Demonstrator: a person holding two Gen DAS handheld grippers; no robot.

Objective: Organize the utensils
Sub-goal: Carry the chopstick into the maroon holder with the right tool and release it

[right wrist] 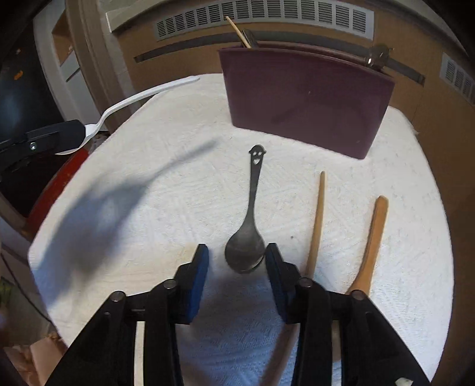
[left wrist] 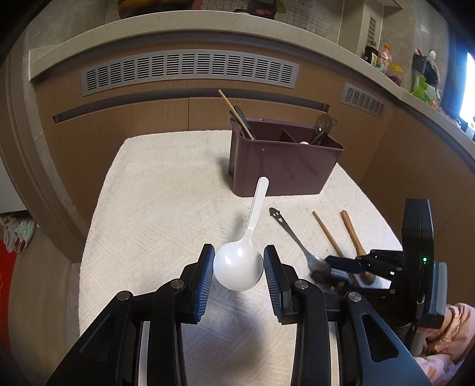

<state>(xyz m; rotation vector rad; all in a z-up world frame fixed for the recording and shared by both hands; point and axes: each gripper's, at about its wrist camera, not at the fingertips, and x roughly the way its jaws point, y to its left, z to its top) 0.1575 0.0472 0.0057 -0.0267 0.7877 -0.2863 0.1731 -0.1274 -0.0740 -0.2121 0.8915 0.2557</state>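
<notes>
Your surface (left wrist: pixel 154 207) carries a white textured cloth, with a maroon utensil caddy (left wrist: pixel 282 166) at its far side holding chopsticks and a metal spoon. Your left tool (left wrist: pixel 238 261) is clamped on the bowl of a white plastic spoon (left wrist: pixel 237 264), lifted above the cloth. Your right tool (right wrist: pixel 237 259) stands apart around the bowl of a metal spoon (right wrist: pixel 248 237) lying flat; contact on its right side appears possible. Two wooden utensils (right wrist: pixel 316 225) lie just beside it.

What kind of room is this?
Probably a home kitchen. A maroon utensil caddy already holding chopsticks and spoons stands on a white towel, and jars and bottles crowd a stone countertop above wood-fronted cabinets.
</notes>
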